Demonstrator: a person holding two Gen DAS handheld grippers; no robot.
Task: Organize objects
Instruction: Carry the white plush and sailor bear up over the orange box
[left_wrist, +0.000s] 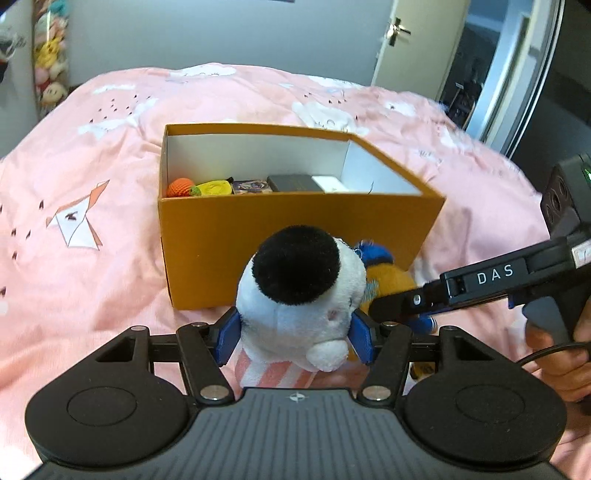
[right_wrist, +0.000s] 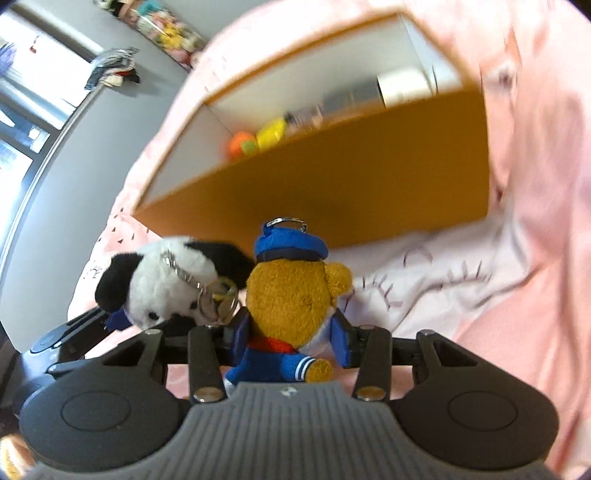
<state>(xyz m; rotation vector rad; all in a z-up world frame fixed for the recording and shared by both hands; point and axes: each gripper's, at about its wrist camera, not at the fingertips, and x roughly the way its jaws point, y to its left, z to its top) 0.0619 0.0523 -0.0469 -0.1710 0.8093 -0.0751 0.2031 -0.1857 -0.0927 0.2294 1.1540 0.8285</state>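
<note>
Two plush toys gripped in front of the orange box

Frame centre: left gripper (left_wrist: 295, 332) clamps the panda plush (left_wrist: 299, 295); right gripper (right_wrist: 290, 341) clamps the sailor bear (right_wrist: 291, 295); orange box (left_wrist: 295, 243) just behind.

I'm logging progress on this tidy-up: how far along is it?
Done: several small items, including an orange ball and a dark case, already lie inside the orange box. In hand: the left gripper clamps the black-and-white plush, the right gripper the sailor bear. Left: both plushies are outside the box, in front of it.
</note>
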